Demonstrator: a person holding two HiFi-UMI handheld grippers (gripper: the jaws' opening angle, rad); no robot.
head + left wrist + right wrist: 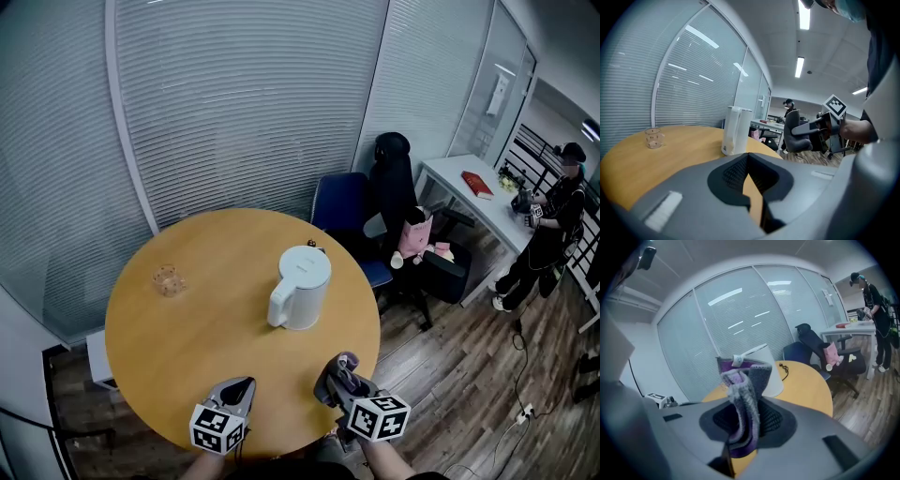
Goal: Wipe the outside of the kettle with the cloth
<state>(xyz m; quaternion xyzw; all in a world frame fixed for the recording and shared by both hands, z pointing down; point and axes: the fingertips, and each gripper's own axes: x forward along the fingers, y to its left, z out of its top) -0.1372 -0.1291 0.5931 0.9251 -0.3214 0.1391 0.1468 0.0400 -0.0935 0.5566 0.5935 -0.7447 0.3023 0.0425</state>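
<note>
Right claw [334, 373] was clamped on the cloth [345, 366]. In the right gripper view the grey-and-purple fold stood up out of the jaws, pinched low down with its upper part free. Left claw [243, 386] was closed on nothing, jaws together and only tabletop showing past them.

Both claws hung over the near edge of the round table [150, 366], off the surface, pointing forward and a bit down.

The kettle [302, 286] stood ahead of both claws, near the table's middle. From the right claw it was ahead and slightly left, partly hidden behind the raised cloth in that claw's own view. From the left claw it was ahead and to the right. It was upright, long axis vertical, lid on. Its handle [277, 309] faced back toward the near-left, so toward the left claw's side. No contact between cloth and kettle, a clear gap of bare table between them.

The right claw looked slightly nearer, and it carried the cloth, so the wiping reach was likely its job: forward and a little left to bring the free fold against the near wall. The left claw probably suited steadying at the handle. The kettle looked light and could slide or tip if pushed high up.

A small glass cup [169, 279] sat well off to the left claw's far left, out of the way.
</note>
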